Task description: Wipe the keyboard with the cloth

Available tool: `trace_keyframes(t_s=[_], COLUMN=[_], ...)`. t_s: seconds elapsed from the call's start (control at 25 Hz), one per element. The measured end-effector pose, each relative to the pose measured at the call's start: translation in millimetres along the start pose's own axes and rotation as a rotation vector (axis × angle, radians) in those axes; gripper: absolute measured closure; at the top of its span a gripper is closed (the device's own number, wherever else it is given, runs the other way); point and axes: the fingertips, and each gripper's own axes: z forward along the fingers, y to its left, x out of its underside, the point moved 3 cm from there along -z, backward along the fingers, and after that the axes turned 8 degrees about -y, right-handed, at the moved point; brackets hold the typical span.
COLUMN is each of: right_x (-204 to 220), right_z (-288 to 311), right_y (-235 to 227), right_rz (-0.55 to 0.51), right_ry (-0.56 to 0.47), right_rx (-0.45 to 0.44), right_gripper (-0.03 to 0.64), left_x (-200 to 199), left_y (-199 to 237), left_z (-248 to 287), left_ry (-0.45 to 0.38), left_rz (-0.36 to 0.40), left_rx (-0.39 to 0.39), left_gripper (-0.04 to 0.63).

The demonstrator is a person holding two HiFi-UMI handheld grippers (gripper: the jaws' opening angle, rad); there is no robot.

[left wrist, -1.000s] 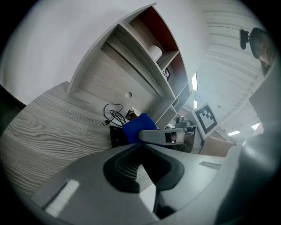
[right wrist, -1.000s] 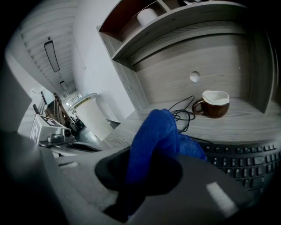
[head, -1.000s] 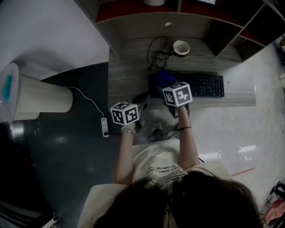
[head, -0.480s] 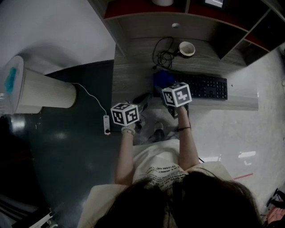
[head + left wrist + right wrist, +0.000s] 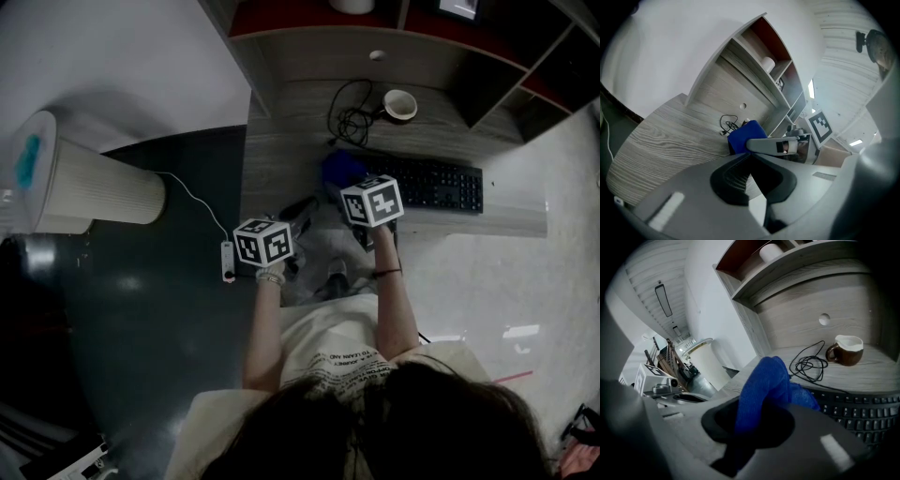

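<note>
Cloth: the cloth (image 5: pixel 764 380) was clamped in the right tongs (image 5: pixel 757 420) and bunched ahead of them over the keyboard's left end, likely for pressing onto the keys.
Keyboard: the keyboard (image 5: pixel 855 406) lay on the tabletop (image 5: pixel 881 369) just beyond those tongs.
Left tongs: the left tongs (image 5: pixel 749 161) were closed together on nothing, probably idle.
Mug: the mug (image 5: pixel 844 350) stood well beyond the right tongs; its contents were unclear.

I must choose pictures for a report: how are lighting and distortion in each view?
Head view: dim, the keyboard nearly black, pale glare patches on the floor. Left gripper view: strong fisheye, the shelves bend, corners black. Right gripper view: same bending; the blue cloth near the lens looks soft.
</note>
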Motion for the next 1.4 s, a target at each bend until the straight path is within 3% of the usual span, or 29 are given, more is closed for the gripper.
trace_keyframes(t_s=[0.36,1.04,1.4], right_x=[-5.2,-49.5,-76.7], right_z=[-1.0,-57.5,-87.9], right_y=[11.9,20.8,18.1], right_rz=[0.008,-0.061,-0.127], right_ry=[-0.027,-0.179,-0.264], right_rx=[-0.066,-0.274,-0.301], right_gripper=[0.557,0.557,0.557], left_x=[-2.2,-38.2,-65.8], left_y=[0.1,-50.3,-82.6], left_z=[-8.4,-4.9,-3.9], left_ry=[-0.028,-0.218,-0.308], left_rz=[0.002,0.083,0.164], left_rx=[-0.022,-0.065,-0.056], left_gripper=[0.592,0.592,0.592])
